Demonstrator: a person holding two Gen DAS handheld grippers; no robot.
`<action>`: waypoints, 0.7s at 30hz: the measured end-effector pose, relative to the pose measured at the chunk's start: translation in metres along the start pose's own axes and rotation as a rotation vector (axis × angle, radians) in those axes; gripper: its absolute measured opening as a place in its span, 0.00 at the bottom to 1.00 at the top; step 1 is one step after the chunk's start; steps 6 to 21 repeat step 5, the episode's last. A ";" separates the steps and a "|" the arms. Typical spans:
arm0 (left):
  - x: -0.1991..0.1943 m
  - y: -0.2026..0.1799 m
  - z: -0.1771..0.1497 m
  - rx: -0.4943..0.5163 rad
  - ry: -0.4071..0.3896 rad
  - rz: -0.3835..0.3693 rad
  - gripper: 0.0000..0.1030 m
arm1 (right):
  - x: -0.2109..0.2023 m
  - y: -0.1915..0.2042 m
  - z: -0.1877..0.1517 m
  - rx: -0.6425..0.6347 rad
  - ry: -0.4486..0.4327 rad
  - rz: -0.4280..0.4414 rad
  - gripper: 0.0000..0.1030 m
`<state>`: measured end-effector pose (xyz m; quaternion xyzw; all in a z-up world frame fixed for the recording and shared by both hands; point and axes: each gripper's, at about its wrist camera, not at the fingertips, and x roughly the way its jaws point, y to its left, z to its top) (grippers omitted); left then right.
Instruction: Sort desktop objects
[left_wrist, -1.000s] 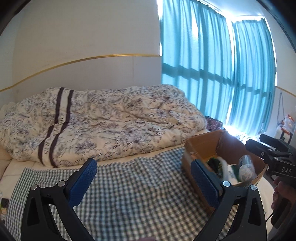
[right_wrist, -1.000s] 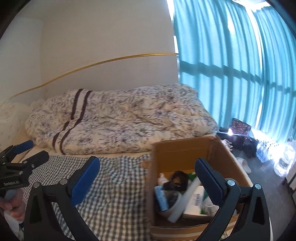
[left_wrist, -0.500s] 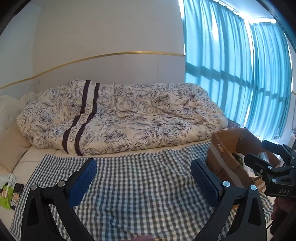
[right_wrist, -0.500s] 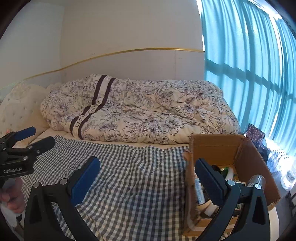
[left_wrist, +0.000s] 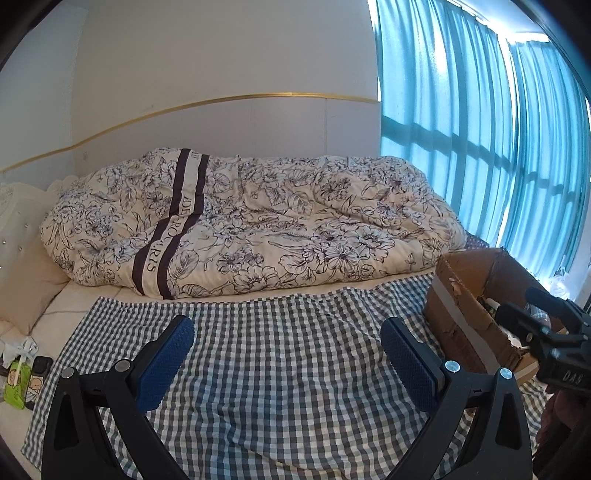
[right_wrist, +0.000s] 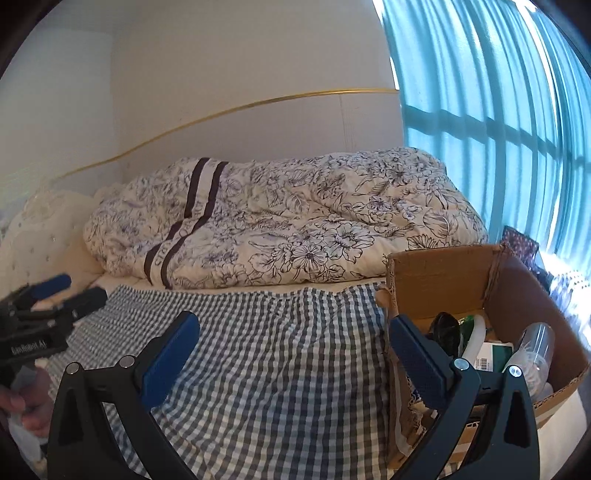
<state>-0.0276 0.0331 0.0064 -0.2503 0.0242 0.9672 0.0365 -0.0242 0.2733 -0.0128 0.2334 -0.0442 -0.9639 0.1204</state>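
Observation:
An open cardboard box (right_wrist: 443, 273) stands at the right end of a blue-and-white checked cloth (right_wrist: 280, 354) spread over the bed. Inside it I see a clear bottle (right_wrist: 535, 343), a black item (right_wrist: 445, 326), a white tube (right_wrist: 474, 334) and a green-and-white pack (right_wrist: 493, 354). My right gripper (right_wrist: 293, 347) hangs open above the cloth, its right finger beside the box's left wall. Over the middle of the cloth (left_wrist: 288, 369) my left gripper (left_wrist: 288, 354) is open and holds nothing. The box (left_wrist: 461, 321) lies to its right.
A flowered quilt (left_wrist: 258, 229) is heaped along the wall behind the cloth. A green carton (left_wrist: 16, 380) and a dark phone (left_wrist: 42, 363) lie at the bed's left edge. Blue curtains (left_wrist: 498, 129) cover the window on the right. A hand (right_wrist: 22, 402) grips the left tool.
Both views have swung to the left, so the box now sits further right in each frame and more of the cloth shows. Both grippers stayed open and empty.

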 end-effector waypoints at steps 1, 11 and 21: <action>0.002 -0.001 -0.001 0.003 0.005 0.009 1.00 | 0.001 -0.001 0.001 0.003 0.000 0.001 1.00; 0.011 -0.001 -0.004 -0.001 0.028 0.015 1.00 | 0.003 0.003 0.000 -0.024 0.003 -0.011 1.00; 0.011 -0.001 -0.004 -0.001 0.028 0.015 1.00 | 0.003 0.003 0.000 -0.024 0.003 -0.011 1.00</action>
